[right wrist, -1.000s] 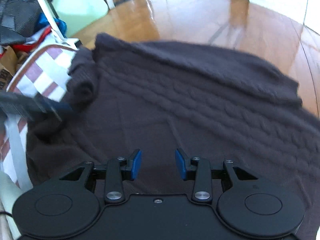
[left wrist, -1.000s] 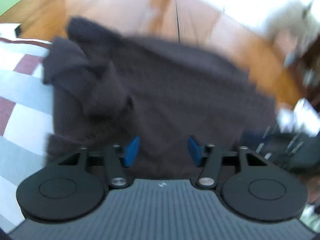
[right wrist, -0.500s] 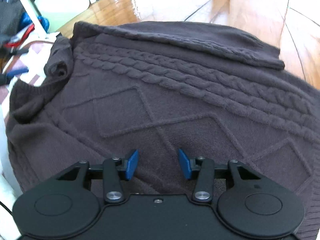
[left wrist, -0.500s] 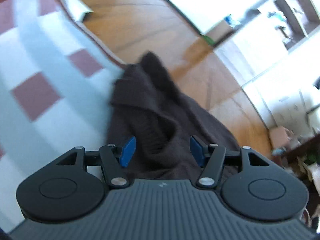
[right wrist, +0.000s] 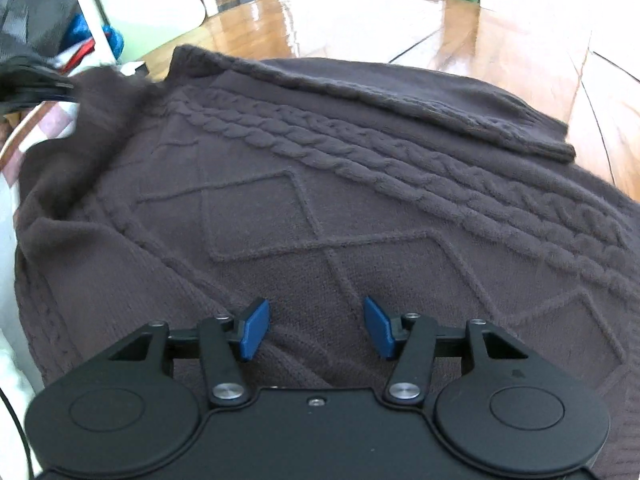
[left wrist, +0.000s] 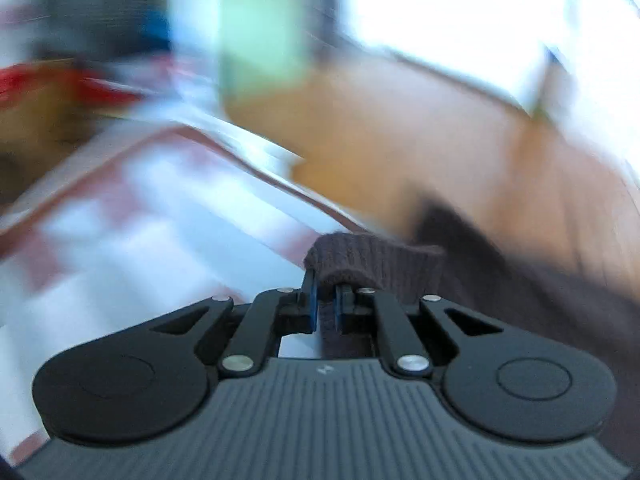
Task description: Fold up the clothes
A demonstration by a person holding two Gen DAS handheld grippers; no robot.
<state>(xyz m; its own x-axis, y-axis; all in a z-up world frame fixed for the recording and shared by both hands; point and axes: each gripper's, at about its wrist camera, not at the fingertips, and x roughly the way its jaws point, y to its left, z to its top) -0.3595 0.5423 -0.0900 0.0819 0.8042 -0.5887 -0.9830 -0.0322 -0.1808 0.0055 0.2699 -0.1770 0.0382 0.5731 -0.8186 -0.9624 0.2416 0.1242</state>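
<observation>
Left tongs (left wrist: 325, 304), spread before, now pinch the sweater (right wrist: 320, 208) edge; right tongs (right wrist: 316, 330) stay spread.

Left view motion-blurred, window blown out; right view sharp, floor (right wrist: 500, 40) glaring.

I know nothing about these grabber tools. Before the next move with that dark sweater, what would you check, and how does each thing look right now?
1. Left gripper clamped on a ribbed edge of the sweater: ok.
2. Which edge it holds, cuff or collar: cannot tell, the left view is blurred.
3. Right gripper open, holding nothing, above the sweater: ok.
4. Sweater body lying flat: not ok, bunched at its left side.
5. Far sleeve folded across the top: ok.
</observation>
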